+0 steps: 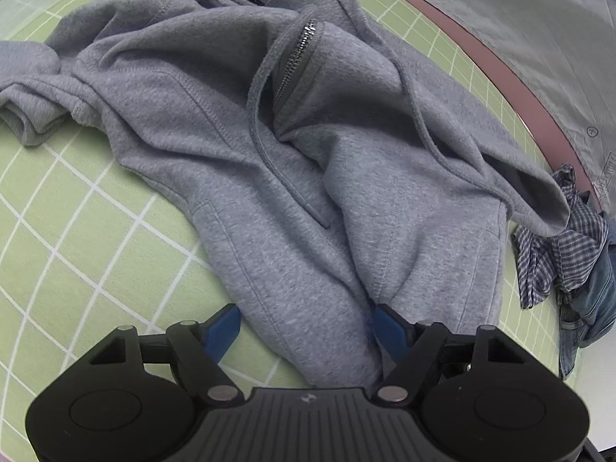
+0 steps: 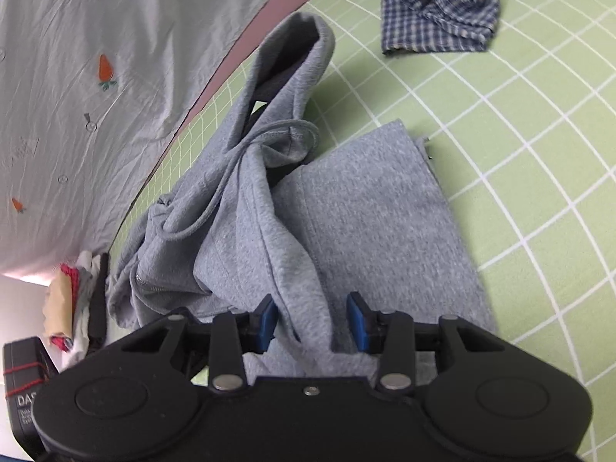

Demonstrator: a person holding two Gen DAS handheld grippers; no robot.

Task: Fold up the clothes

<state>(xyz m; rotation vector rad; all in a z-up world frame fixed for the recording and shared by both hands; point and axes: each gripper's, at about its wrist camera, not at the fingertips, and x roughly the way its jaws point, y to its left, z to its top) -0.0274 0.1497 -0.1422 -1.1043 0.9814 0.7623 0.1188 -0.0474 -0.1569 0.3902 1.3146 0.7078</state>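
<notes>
grey hoodie [image 1: 308,192] between open jaws

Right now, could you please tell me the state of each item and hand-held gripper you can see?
Grey hoodie: unfolded, crumpled on the green checked sheet, zipper partly open.
Checked shirt: crumpled, unfolded, lying apart from the hoodie.
Denim garment: bunched beside the checked shirt.
Left hand-held gripper: open, fingers astride a fold of hoodie fabric.
Right hand-held gripper: open, a ridge of hoodie fabric between its fingers.
</notes>
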